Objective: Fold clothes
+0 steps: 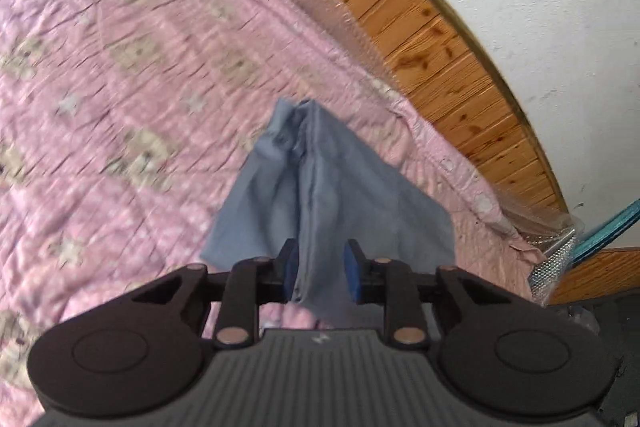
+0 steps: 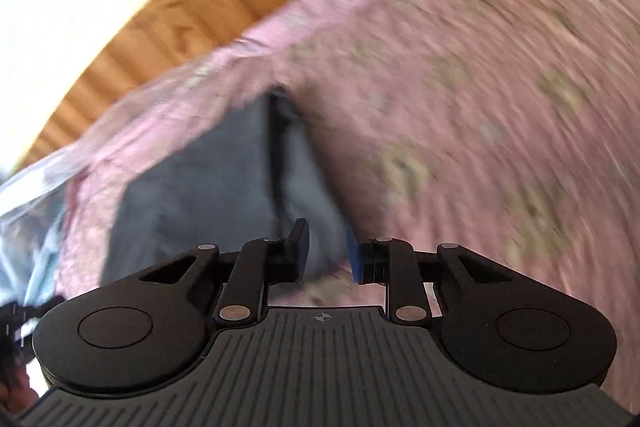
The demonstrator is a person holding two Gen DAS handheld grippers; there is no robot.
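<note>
A grey-blue garment (image 1: 320,179) lies on a pink patterned quilt (image 1: 120,87). In the left wrist view it is bunched into a ridge that runs between the fingers of my left gripper (image 1: 322,269), whose jaws stand apart with blue pads on either side of the cloth. In the right wrist view the same garment (image 2: 208,179) lies ahead and to the left, and a fold of it sits between the fingers of my right gripper (image 2: 326,253), also parted. The right view is blurred by motion.
A wooden panelled wall base (image 1: 432,27) and white wall (image 1: 540,7) run along the far edge of the bed. Clear plastic wrap (image 1: 556,247) and a teal strip (image 1: 612,227) sit at the bed's corner. Pale cloth or plastic (image 2: 36,195) lies at the left of the right view.
</note>
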